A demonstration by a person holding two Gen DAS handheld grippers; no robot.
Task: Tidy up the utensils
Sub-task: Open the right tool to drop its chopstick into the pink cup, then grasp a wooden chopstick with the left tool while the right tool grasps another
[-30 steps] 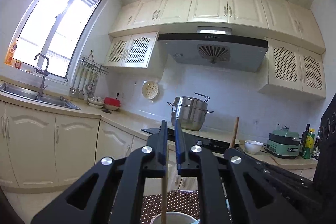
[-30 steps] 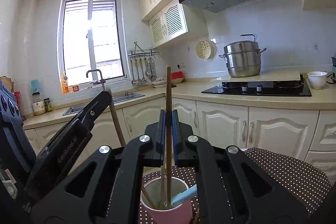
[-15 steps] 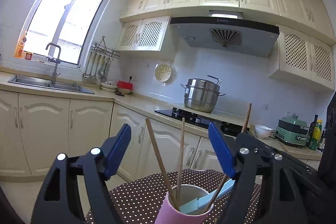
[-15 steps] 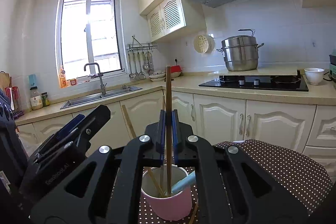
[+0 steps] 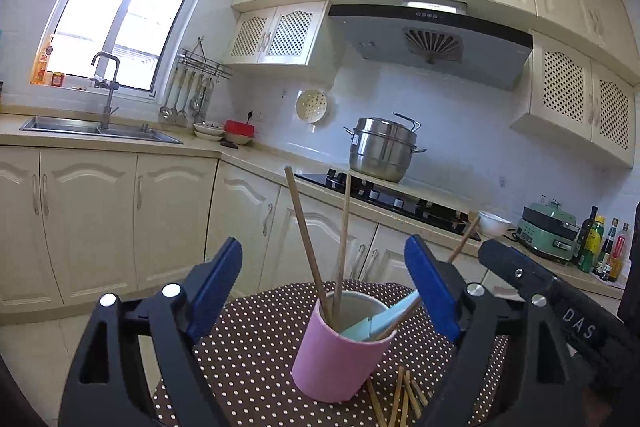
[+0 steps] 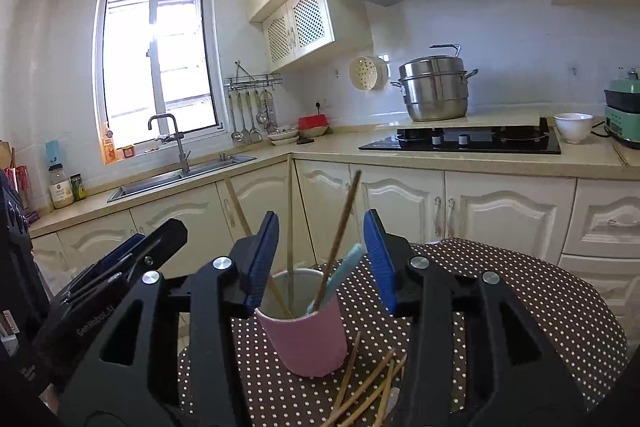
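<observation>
So I'm looking at the kitchen from both wrist cams. Biggest thing up close is the desk (image 5: 248, 343), a round one with a brown polka-dot cover, well apart from the cabinets behind it. My left gripper (image 5: 324, 287) has its blue fingers (image 5: 216, 287) spread wide, holding nothing, with the cup sitting in the gap between them. Same story on the right gripper (image 6: 320, 263): fingers (image 6: 262, 259) apart, nothing held, framing the cup from either side without touching it as far as I can tell.

The cup (image 5: 340, 363) is pink outside, white inside, standing upright on the desk near the front edge. In the right cam it's at (image 6: 308, 339). Three chopsticks (image 5: 306, 243) stand in it, leaning in different directions, tips poking up well above the rim. From the right view they're at (image 6: 338, 239). There's also a light blue utensil (image 5: 384, 319) in the cup, tilted against the rim on the right side; can't tell if it's a spoon or what.

A loose pile (image 6: 368, 383) of more chopsticks lies flat on the desk just beside the cup's base, crossing each other, one of them touching or nearly touching the cup.
</observation>
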